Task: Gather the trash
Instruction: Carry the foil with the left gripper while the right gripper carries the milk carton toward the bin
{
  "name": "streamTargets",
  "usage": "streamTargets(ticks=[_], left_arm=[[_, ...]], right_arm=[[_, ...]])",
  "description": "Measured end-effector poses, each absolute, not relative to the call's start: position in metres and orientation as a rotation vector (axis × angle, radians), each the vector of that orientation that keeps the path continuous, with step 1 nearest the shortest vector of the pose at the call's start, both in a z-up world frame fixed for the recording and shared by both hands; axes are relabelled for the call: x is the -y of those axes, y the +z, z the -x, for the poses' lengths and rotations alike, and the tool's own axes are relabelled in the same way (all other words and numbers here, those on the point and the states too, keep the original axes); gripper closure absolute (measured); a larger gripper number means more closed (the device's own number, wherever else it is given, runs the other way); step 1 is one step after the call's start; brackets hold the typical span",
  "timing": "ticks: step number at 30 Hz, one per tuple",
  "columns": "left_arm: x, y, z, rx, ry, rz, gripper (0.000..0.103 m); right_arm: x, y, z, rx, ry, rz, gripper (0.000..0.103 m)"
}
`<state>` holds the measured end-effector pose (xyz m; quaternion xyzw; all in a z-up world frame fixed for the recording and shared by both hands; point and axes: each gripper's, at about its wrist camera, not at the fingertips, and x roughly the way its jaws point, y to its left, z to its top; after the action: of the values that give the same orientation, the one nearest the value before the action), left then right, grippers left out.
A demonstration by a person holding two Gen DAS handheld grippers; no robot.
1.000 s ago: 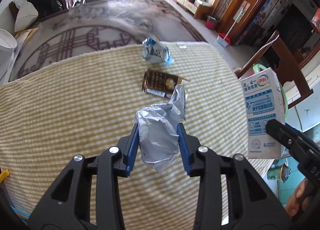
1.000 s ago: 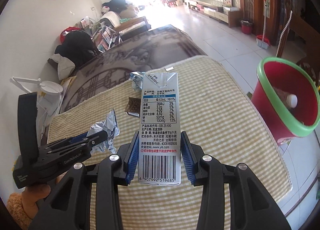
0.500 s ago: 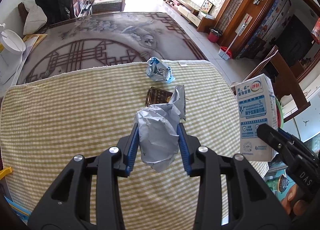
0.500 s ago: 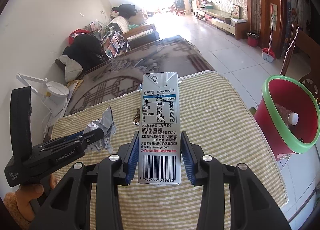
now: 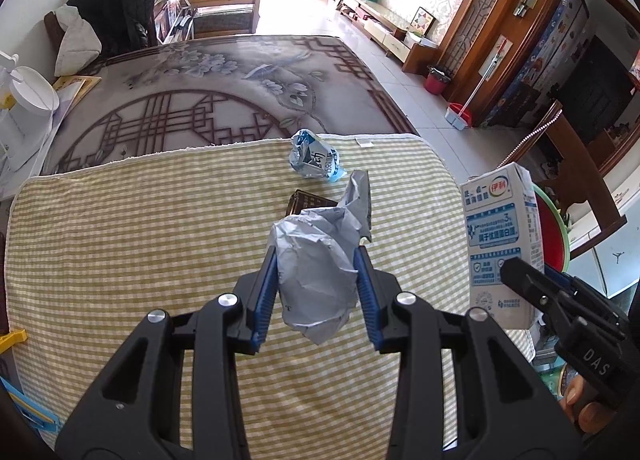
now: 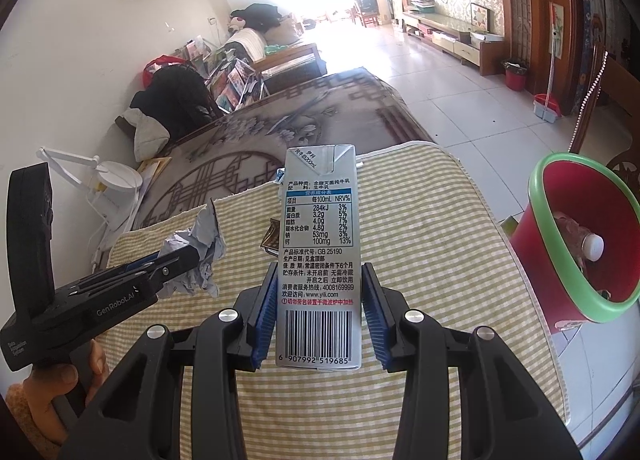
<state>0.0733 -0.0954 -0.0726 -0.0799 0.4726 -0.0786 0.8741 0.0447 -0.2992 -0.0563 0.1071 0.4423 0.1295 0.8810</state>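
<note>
1. Left wrist view: the left gripper (image 5: 317, 284) has its jaws pinching a crumpled silver wrapper (image 5: 316, 272), held above the checked cloth (image 5: 140, 244) on the bench. A crushed blue packet (image 5: 314, 161) and a dark brown packet (image 5: 308, 204) lie beyond.
2. Right wrist view: the right gripper (image 6: 319, 310) has its jaws pinching an upright milk carton (image 6: 320, 244); the red bin (image 6: 576, 236) stands right of the bench.
</note>
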Motion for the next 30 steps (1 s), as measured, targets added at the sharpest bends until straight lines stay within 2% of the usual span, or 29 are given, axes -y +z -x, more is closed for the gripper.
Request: streamTargets(ticks=[30], left_arm=[[0.209, -0.053, -0.076, -0.958, -0.037, 0.150, 0.067]], right_arm=[[0.419, -0.054, -0.071, -0.911, 0.392, -0.249, 0.065]])
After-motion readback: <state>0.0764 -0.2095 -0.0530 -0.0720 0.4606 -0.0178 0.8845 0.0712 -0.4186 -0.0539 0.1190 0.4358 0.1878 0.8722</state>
